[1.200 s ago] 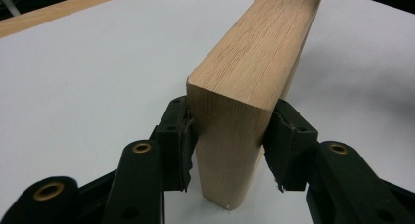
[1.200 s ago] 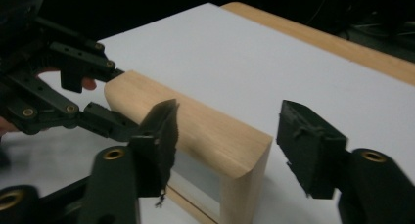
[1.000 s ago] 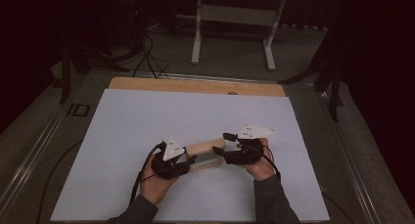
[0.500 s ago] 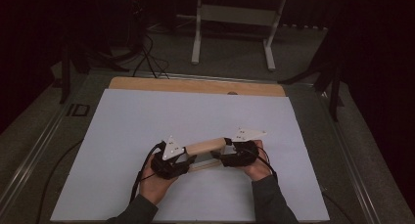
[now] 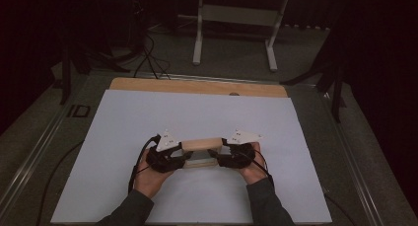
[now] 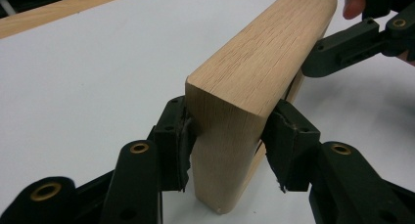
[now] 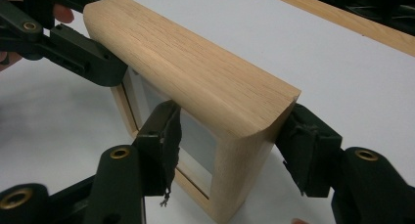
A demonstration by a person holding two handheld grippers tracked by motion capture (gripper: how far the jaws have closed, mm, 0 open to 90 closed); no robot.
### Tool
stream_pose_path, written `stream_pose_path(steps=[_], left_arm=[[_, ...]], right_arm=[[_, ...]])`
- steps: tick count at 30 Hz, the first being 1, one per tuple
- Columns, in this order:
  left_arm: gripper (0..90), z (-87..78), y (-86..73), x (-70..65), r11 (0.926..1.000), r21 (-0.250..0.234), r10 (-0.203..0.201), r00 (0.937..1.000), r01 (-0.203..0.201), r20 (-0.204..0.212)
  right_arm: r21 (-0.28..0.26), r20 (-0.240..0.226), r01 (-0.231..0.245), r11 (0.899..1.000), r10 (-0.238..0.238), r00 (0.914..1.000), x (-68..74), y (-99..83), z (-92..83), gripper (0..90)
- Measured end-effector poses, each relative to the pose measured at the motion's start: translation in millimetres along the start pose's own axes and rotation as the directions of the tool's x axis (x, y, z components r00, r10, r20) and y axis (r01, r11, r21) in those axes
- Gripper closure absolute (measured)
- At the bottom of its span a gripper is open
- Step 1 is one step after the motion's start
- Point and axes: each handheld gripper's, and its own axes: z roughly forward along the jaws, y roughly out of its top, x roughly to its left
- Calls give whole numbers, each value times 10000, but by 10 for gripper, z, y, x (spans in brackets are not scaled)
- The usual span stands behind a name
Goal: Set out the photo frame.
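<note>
Wooden frame [image 5: 201,148] stands upright on the white surface [image 5: 123,132], near its front edge, between both hands. Left hand-held gripper [image 6: 227,136] grasps one end of the frame; pads press both faces in the left gripper view, jaws having just eased a bit wider. Right hand-held gripper [image 7: 230,145] straddles the other end, jaws just been closing; the far pad touches wood, the near pad sits against the glass side, full squeeze unclear. Frame has light oak grain, rounded top and a grey inset panel. Only readable writing: "ID" [image 5: 79,110] on the dark border left of the surface. No brand on frame.
</note>
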Motion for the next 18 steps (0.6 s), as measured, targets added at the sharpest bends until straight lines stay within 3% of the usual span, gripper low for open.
stream_pose_path(steps=[7, 18], left_arm=[[523, 38, 35, 89, 9999, -73, 74, 10000, -74, -39], [498, 171, 141, 280, 9989, -315, -334, 9994, 337, 80]], right_arm=[[20, 250, -6, 10000, 6, 9997, 10, 43, 48, 443], [-205, 749, -500, 9985, 514, 9959, -88, 133, 141, 438]])
